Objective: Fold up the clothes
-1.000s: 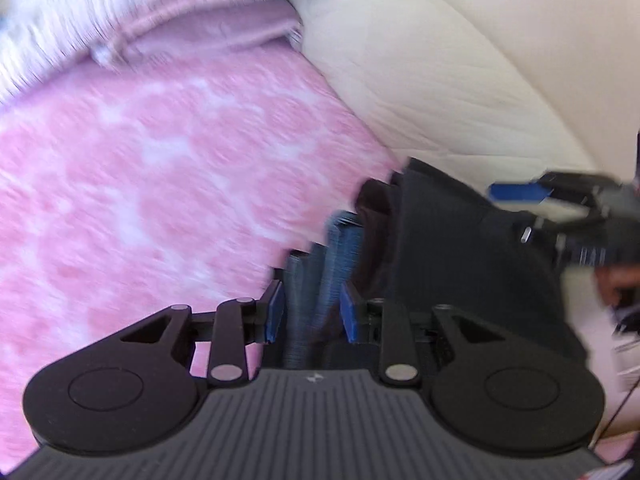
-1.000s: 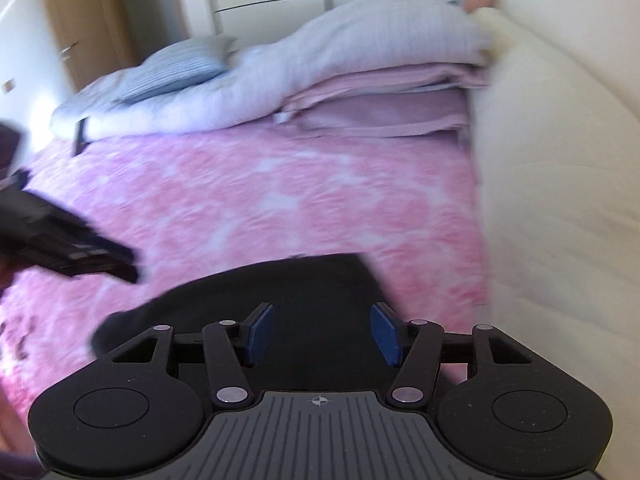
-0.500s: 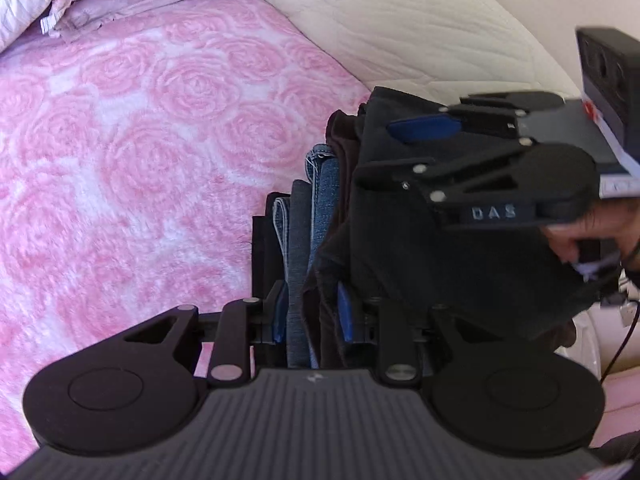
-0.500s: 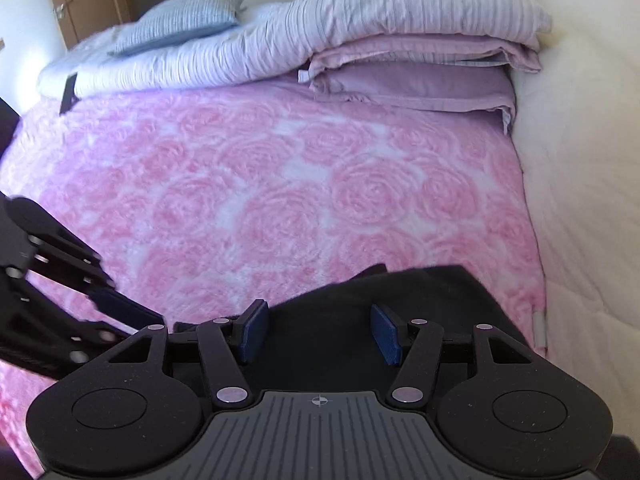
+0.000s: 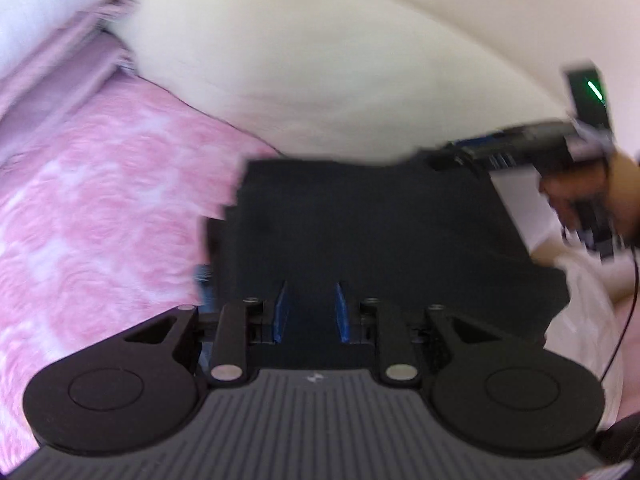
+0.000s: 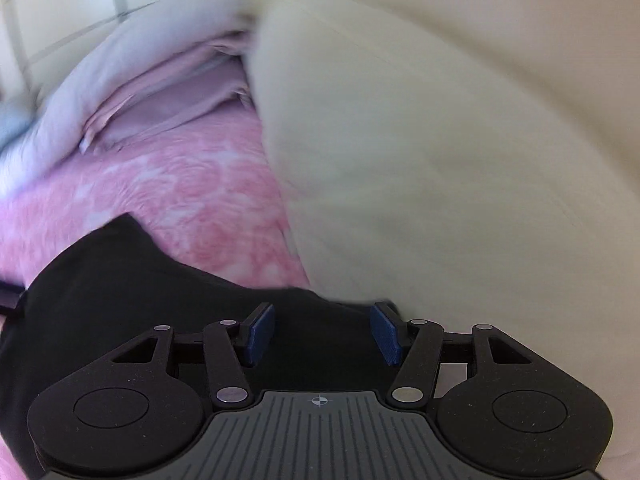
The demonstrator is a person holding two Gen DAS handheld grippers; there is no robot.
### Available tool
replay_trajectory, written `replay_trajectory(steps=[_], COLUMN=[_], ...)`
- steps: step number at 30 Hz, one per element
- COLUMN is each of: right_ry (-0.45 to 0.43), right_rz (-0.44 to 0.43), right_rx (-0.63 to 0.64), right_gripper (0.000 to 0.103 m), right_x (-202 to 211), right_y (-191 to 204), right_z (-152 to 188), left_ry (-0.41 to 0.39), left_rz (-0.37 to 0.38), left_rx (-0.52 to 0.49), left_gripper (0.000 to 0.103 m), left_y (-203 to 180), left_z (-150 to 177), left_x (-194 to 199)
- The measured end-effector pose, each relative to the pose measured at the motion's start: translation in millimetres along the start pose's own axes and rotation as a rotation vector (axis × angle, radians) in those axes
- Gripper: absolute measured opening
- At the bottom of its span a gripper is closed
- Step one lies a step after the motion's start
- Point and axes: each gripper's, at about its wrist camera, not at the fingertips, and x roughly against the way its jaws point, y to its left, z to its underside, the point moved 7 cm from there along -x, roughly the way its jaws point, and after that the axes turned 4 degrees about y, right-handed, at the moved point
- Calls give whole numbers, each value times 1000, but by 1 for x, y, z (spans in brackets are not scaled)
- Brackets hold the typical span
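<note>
Since half a second ago your two tools have swung apart: the right tool (image 5: 460, 160), which crossed close over the clothes in the left wrist view, now sits off at the right edge, held by your hand (image 5: 592, 196). The dark garment (image 5: 380, 240) has turned from an edge-on bundle with jeans showing to a broad flat face. Your left tool (image 5: 310, 312) has just been closing a little; dark cloth lies between its blue pads (image 5: 280, 312), but blur hides whether they press on it. Your right tool (image 6: 322, 334) stands open, with the garment (image 6: 120, 300) beneath it. The garment is over the pink rose bedspread (image 5: 100, 220), beside the cream quilted cover (image 6: 420, 160).
</note>
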Motion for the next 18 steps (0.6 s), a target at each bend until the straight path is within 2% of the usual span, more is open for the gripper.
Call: replay_trajectory(steps=[4, 8, 12, 16, 18], right_ry=[56, 66, 62, -34, -68], right_rz=[-118, -136, -107, -8, -3], right_rx=[-71, -80, -61, -12, -45], right_gripper=[57, 57, 57, 57, 57], right_x=[-25, -26, -22, 15, 29], right_y=[-16, -15, -12, 5, 13], right_z=[2, 1, 4, 11, 24], left_ry=[56, 86, 99, 76, 73], left_rz=[-26, -31, -66, -114, -139], left_rx=[-83, -52, -67, -84, -63], left_gripper=[20, 20, 20, 20, 21], left_y=[-23, -24, -25, -27, -23], left_z=[8, 15, 9, 6, 7], left_x=[-13, -15, -15, -4, 0])
